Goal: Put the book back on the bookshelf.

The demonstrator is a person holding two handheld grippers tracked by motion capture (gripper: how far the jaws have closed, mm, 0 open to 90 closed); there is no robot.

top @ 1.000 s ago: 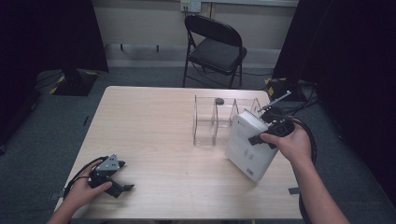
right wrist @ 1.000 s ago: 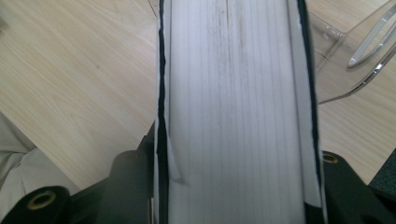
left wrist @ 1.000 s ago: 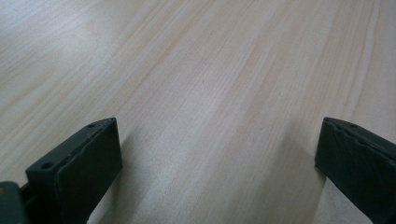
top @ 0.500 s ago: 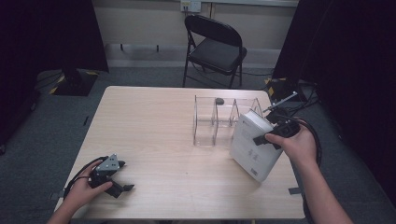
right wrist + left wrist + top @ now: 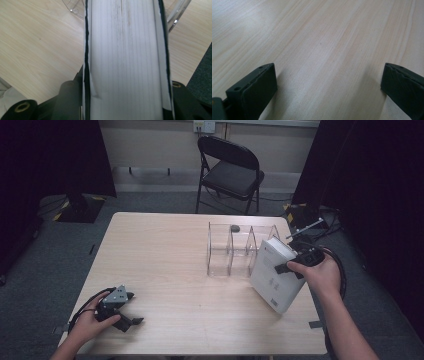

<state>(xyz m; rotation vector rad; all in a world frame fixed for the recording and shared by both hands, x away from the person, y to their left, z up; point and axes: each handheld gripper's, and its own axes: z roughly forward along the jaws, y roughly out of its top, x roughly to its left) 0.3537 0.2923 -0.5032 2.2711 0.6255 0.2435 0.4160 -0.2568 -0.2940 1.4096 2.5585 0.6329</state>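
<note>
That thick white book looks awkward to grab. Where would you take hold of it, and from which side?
Across its thickness, one pad on each cover, coming in over the page edge opposite the spine. The white book is wide and flat but fairly narrow cover to cover, so only that span fits between the jaws. The right claw grips it that way, tilted beside the clear organizer. Judging by eye, a hold near mid-length should limit swinging.

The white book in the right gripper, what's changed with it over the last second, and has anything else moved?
The right gripper stays clamped on the white book and has tipped it more upright, edging it toward the clear rack; its lower corner stays near the table. The left gripper still rests open on the table, and the rack has not moved.
</note>
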